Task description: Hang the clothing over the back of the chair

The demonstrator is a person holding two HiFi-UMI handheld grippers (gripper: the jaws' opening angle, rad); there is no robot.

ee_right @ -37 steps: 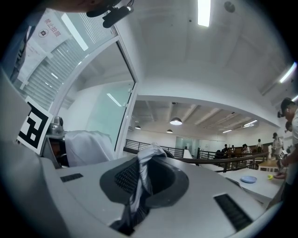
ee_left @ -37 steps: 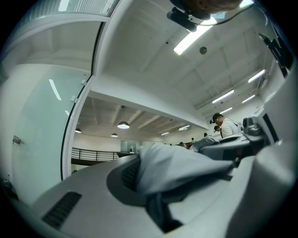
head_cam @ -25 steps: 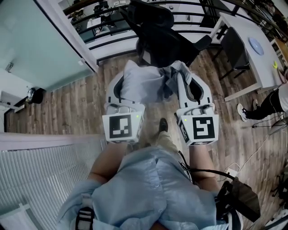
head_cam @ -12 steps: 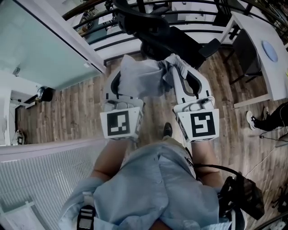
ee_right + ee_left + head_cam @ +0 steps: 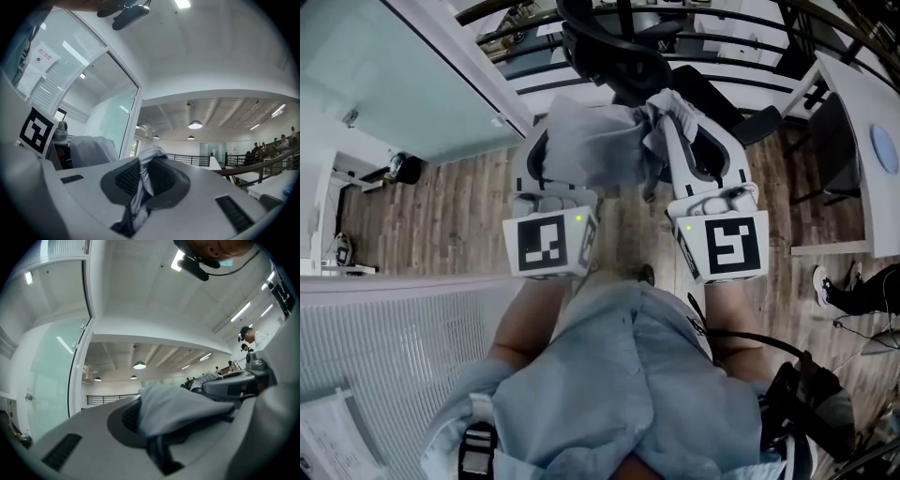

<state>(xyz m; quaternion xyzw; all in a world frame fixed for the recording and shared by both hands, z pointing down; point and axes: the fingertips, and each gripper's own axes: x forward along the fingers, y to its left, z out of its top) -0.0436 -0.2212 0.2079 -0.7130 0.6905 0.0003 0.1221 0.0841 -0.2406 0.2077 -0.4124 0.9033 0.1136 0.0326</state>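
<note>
A light grey piece of clothing (image 5: 591,141) hangs bunched between my two grippers, held up in front of a black office chair (image 5: 614,52). In the head view the left gripper (image 5: 561,141) is shut on the clothing's left part and cloth covers its fingertips. The right gripper (image 5: 668,111) is shut on a gathered edge of the clothing close to the chair's backrest. In the left gripper view, grey cloth (image 5: 180,406) spills from the shut left gripper (image 5: 159,453). In the right gripper view, a striped fold (image 5: 141,185) is pinched in the shut right gripper (image 5: 135,208).
A glass partition (image 5: 384,84) stands to the left and black railings (image 5: 731,42) run behind the chair. A white desk (image 5: 858,112) is at the right, with a person's leg (image 5: 862,289) near it. The floor (image 5: 441,216) is wood planks.
Both grippers have carried the clothing forward and upward. The chair now lies directly behind the cloth, and the right gripper's tips overlap its backrest.
</note>
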